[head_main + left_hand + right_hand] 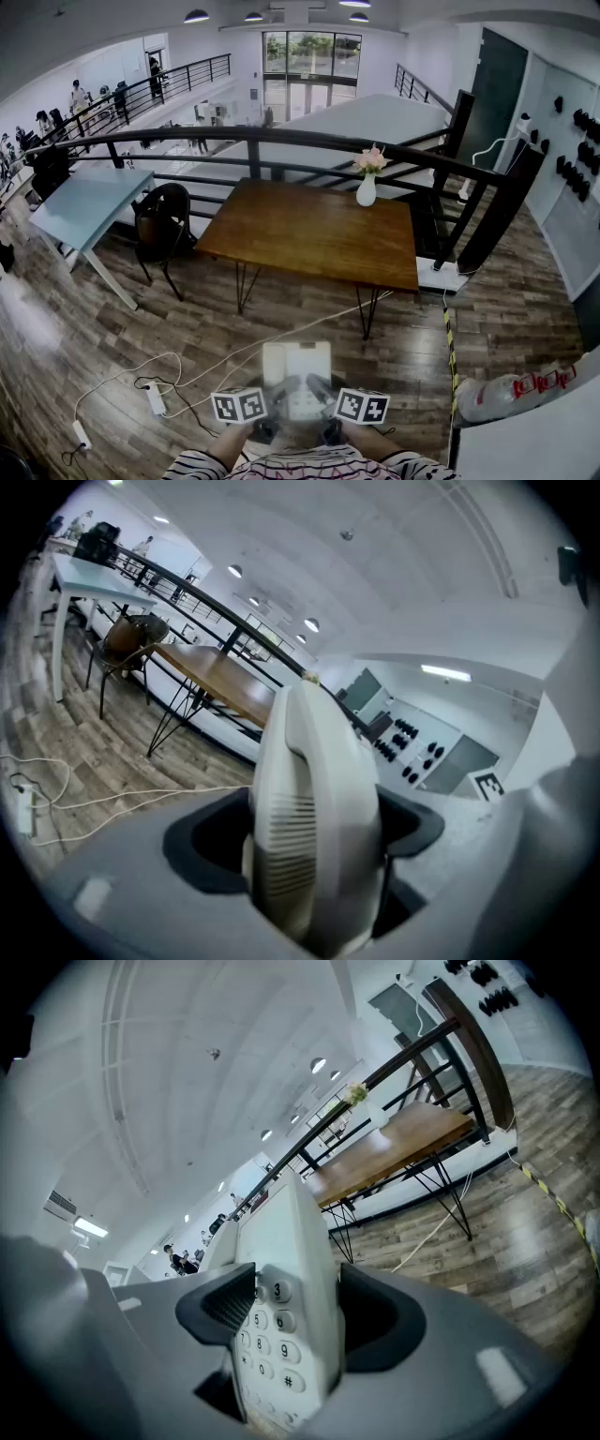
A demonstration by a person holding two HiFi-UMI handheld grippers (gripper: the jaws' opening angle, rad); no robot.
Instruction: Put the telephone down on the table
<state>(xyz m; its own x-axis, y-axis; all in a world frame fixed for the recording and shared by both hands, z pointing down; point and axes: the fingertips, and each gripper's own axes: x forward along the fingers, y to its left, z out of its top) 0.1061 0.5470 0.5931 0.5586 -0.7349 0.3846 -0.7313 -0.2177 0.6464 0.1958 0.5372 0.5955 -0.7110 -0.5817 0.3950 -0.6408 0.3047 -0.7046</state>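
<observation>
A white telephone (296,373) hangs in the air between both grippers, low in the head view and well short of the brown wooden table (319,230). My left gripper (255,412) is shut on the side that bears the handset (314,808); its dark pads (202,841) press both faces. My right gripper (337,411) is shut on the side with the keypad (272,1335), which shows between its jaws. Both marker cubes sit just in front of a striped sleeve.
A white vase of flowers (367,183) stands at the table's far right edge. A dark chair (164,225) and a pale blue table (84,206) stand left. Cables and a power strip (155,398) lie on the wood floor. A black railing (281,141) runs behind.
</observation>
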